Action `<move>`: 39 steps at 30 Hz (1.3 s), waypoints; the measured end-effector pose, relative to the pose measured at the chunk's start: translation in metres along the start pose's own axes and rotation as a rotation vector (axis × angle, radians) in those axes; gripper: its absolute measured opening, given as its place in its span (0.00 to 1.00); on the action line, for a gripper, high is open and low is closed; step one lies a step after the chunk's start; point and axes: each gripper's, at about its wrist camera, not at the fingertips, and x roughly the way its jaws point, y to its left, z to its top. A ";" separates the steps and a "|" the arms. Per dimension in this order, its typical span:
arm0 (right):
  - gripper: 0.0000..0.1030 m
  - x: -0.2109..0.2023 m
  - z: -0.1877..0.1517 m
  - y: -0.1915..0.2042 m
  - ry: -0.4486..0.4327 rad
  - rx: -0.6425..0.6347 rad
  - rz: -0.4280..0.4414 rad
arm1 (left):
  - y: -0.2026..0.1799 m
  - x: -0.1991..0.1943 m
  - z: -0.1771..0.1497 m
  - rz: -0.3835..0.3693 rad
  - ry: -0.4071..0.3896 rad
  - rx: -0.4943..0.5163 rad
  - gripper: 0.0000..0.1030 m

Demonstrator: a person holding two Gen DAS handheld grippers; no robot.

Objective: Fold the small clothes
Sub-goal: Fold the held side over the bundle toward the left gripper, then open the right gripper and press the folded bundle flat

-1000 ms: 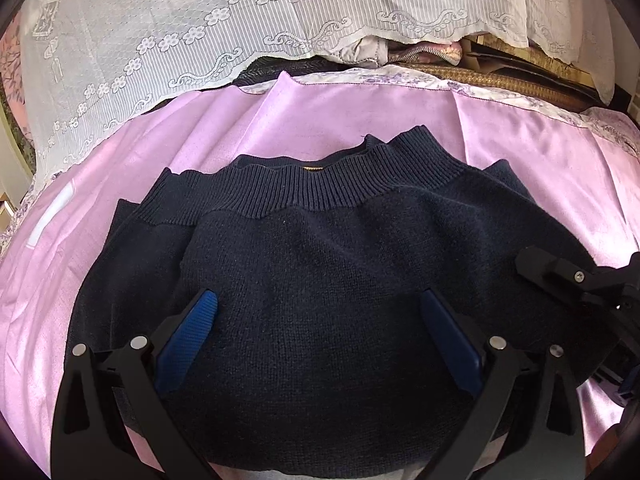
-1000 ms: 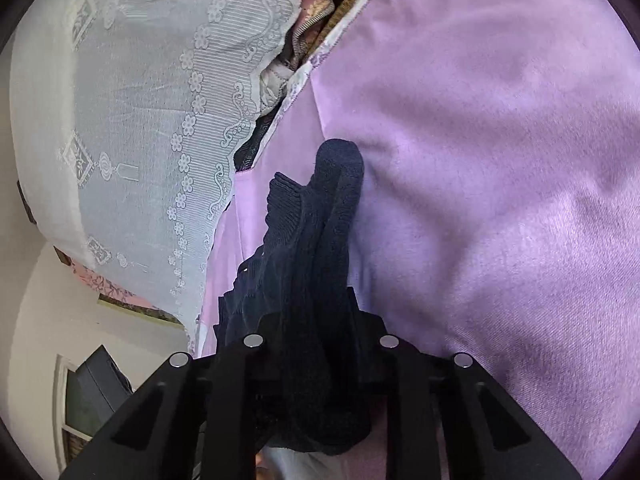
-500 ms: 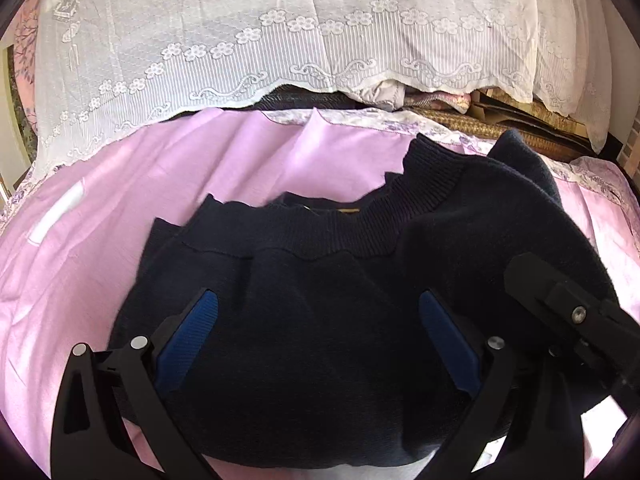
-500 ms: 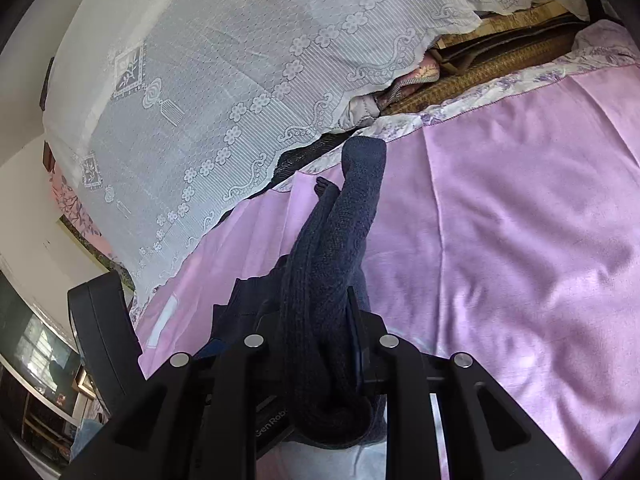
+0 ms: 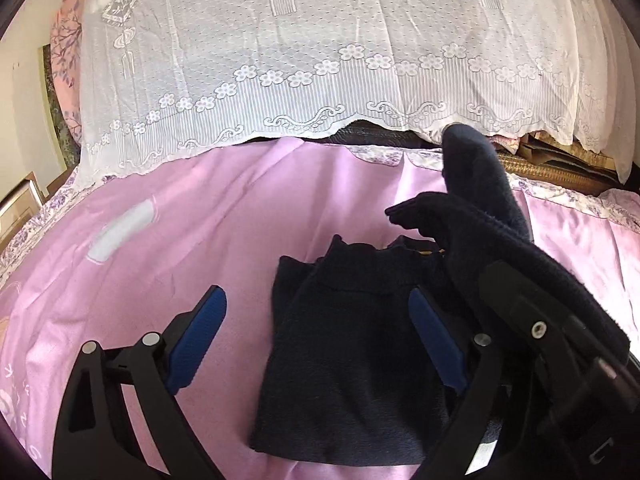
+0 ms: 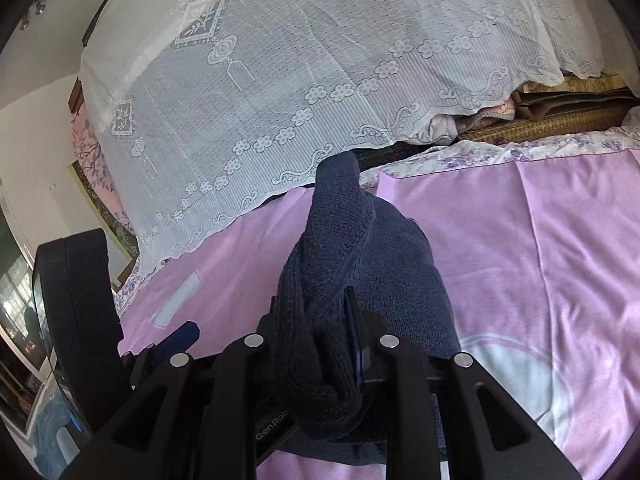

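Observation:
A dark navy knit sweater (image 5: 352,344) lies on the pink sheet (image 5: 180,248), its ribbed edge toward the far side. My left gripper (image 5: 316,344) is open just above it, one blue pad (image 5: 196,332) over bare sheet, the other (image 5: 436,344) over the knit. My right gripper (image 6: 320,360) is shut on the sweater's right part (image 6: 340,280) and holds it lifted in a bunch; in the left wrist view this raised fold (image 5: 488,208) stands over the flat part, with the right gripper's body (image 5: 540,320) beside it.
A white lace cover (image 5: 320,60) hangs over a pile at the far side of the bed. Woven mats and folded fabric (image 6: 552,112) lie at the far right. A black device (image 6: 72,320) shows at left in the right wrist view.
The right gripper has lifted the sweater's right side up and swung it leftward over the body. The flat part now looks narrower and the left gripper's view has shifted left.

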 end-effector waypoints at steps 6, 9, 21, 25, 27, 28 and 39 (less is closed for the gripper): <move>0.22 0.018 -0.012 0.030 0.034 -0.035 0.020 | 0.045 0.011 -0.010 -0.059 0.041 -0.100 0.80; 0.22 0.028 -0.018 0.040 0.055 -0.045 0.030 | 0.057 0.015 -0.015 -0.034 0.047 -0.107 0.80; 0.22 0.066 -0.045 0.066 0.160 -0.123 0.032 | 0.105 0.046 -0.040 0.049 0.175 -0.157 0.89; 0.25 0.076 -0.054 0.066 0.206 -0.145 0.017 | 0.118 0.066 -0.054 0.044 0.298 -0.184 0.93; 0.25 0.075 -0.054 0.067 0.225 -0.157 0.018 | 0.117 0.062 -0.055 0.061 0.286 -0.176 0.94; 0.29 0.076 -0.054 0.067 0.238 -0.163 0.028 | 0.118 0.061 -0.056 0.067 0.285 -0.172 0.94; 0.58 0.009 -0.024 0.045 0.141 -0.041 0.266 | 0.150 0.036 -0.054 0.095 0.252 -0.302 0.96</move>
